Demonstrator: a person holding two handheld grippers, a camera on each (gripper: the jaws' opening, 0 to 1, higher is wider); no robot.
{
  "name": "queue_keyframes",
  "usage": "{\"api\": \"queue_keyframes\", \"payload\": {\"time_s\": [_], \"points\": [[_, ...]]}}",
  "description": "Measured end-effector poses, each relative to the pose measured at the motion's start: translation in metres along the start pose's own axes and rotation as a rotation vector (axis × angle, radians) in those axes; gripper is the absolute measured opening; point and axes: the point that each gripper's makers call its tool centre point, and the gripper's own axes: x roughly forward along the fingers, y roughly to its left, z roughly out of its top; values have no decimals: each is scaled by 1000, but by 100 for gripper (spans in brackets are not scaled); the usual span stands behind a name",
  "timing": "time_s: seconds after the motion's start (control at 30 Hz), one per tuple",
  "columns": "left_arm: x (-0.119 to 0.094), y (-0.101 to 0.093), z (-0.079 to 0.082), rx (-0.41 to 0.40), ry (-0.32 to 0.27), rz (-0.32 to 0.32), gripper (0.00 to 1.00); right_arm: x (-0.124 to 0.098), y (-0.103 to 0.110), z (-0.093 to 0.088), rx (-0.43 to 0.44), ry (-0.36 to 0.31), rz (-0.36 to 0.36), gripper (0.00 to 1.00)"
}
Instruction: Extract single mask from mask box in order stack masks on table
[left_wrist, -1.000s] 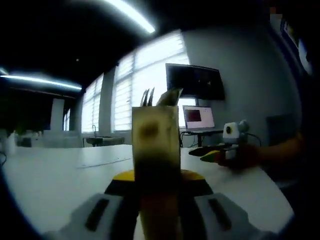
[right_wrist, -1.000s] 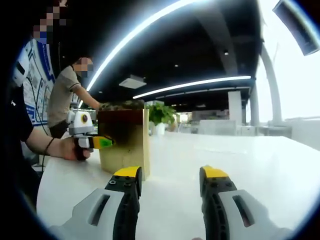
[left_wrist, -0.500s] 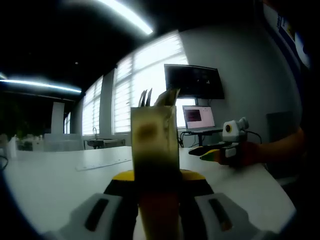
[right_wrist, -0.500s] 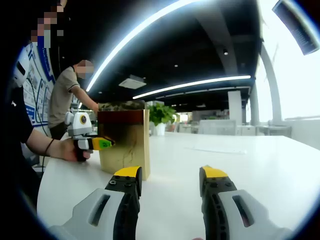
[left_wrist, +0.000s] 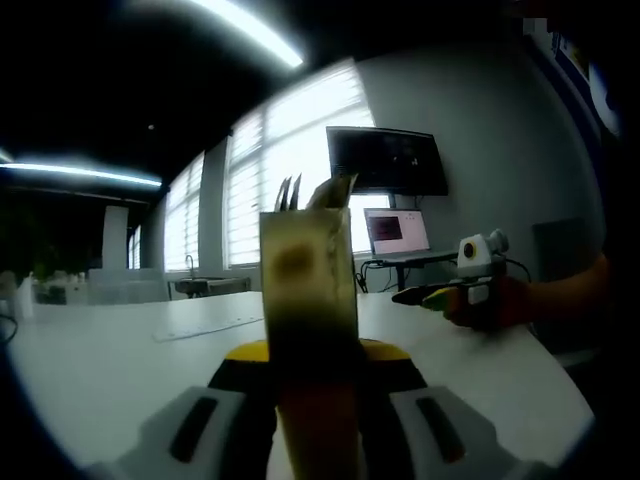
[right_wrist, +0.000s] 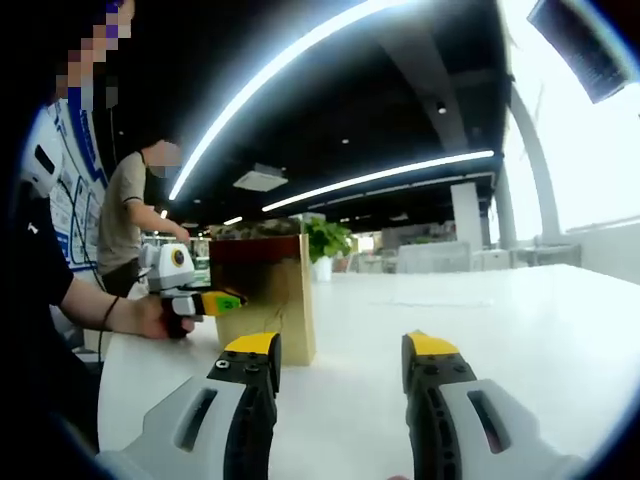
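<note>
The left gripper (left_wrist: 315, 400) clamps the upright mask box (left_wrist: 308, 290) on the white tabletop (left_wrist: 110, 350), likely to steady it while masks are pulled. What pokes from its top looks like mask edges. The right gripper (right_wrist: 340, 350), jaws spread and empty, hangs nearby above open tabletop.

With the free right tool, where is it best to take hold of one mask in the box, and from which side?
Probably from above: the mask box stands upright on the table, steadied by the left tool, and mask edges poke out of its top. Pinch one protruding edge and pull upward.
</note>
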Motion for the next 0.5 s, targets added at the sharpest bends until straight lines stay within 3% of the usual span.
{"api": "queue_keyframes", "payload": {"time_s": [0.3, 0.5], "points": [[1, -2, 1, -21, -6, -39, 31, 0, 1, -2, -12, 10, 6, 45], [2, -13, 3, 18, -17, -99, 30, 0, 2, -2, -15, 10, 4, 45]]}}
